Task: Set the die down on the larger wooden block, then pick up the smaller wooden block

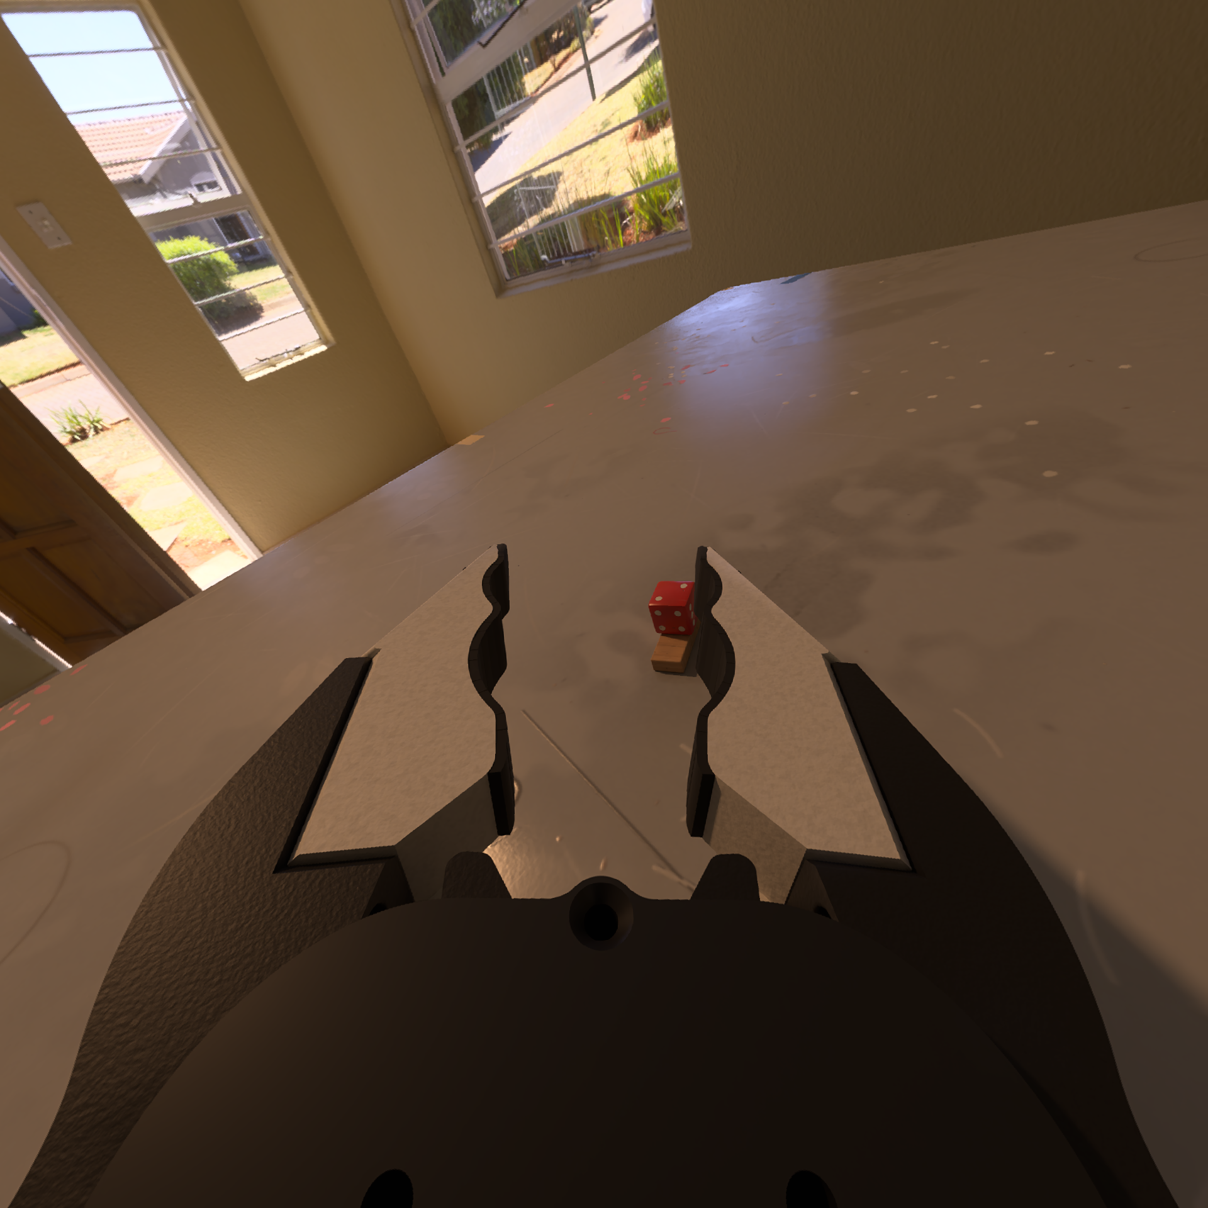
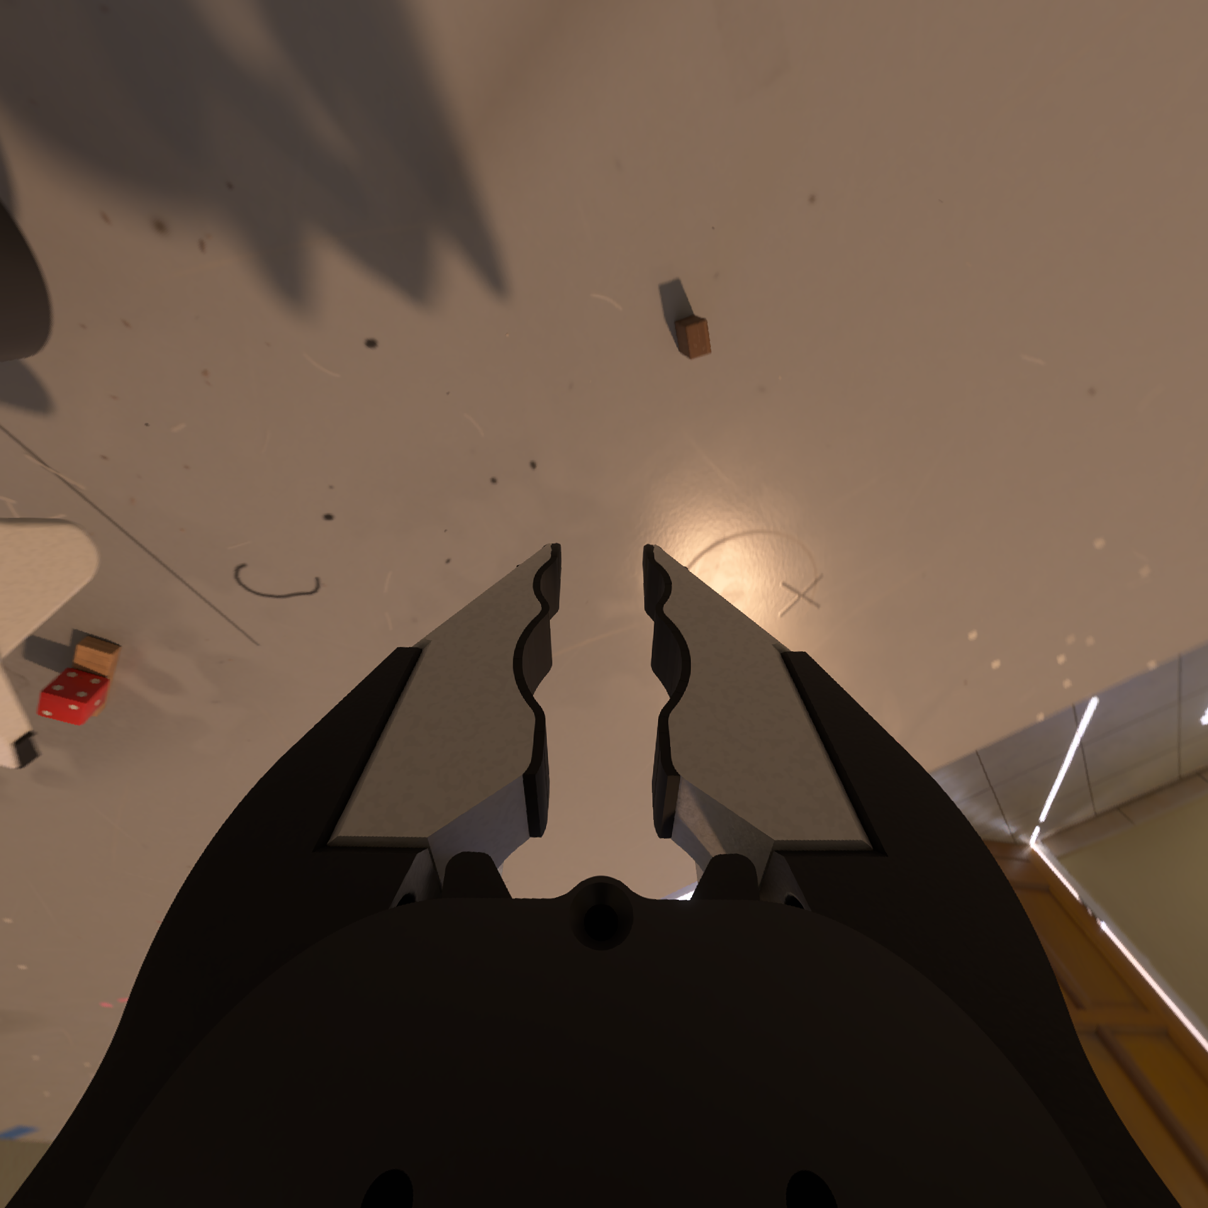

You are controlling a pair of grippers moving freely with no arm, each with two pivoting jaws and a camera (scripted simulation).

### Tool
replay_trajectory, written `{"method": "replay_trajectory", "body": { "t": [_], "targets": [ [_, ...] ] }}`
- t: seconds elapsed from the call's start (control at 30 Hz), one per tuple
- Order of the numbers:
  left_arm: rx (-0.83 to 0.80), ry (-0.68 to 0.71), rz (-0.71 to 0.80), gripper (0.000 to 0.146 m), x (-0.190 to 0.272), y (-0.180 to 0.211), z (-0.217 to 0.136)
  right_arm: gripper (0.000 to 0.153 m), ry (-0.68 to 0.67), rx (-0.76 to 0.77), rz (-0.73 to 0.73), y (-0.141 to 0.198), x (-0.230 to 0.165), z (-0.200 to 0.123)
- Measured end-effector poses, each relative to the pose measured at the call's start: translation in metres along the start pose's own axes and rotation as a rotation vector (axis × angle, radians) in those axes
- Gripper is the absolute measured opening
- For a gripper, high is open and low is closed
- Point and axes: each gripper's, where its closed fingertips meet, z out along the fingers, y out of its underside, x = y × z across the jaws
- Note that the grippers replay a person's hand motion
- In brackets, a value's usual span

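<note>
Now die [image 1: 671, 607] atop larger wooden block [image 1: 671, 655]; left tongs [image 1: 601, 555] empty.

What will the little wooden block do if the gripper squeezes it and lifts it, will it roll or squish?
The smaller wooden block has flat faces and square corners, so it probably won't roll. It looks like solid wood, so likely stiff, not squishy. Being so small beside the right gripper, it is probably light, but it may twist or slip if the open fingers close off-centre.
</note>
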Motion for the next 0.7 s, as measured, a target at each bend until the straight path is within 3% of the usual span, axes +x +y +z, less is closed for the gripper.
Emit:
{"method": "replay_trajectory", "body": {
  "t": [0.37, 0.7],
  "targets": [
    [0.03, -0.009, -0.097, 0.055, -0.011, -0.002, -0.001, 0.032, -0.203, -0.003, -0.241, -0.015, 0.0, 0.054],
    [0.04, -0.002, -0.159, 0.054, -0.017, -0.002, -0.002, 0.034, -0.082, 0.12, -0.282, -0.039, 0.029, 0.075]
  ]
}}
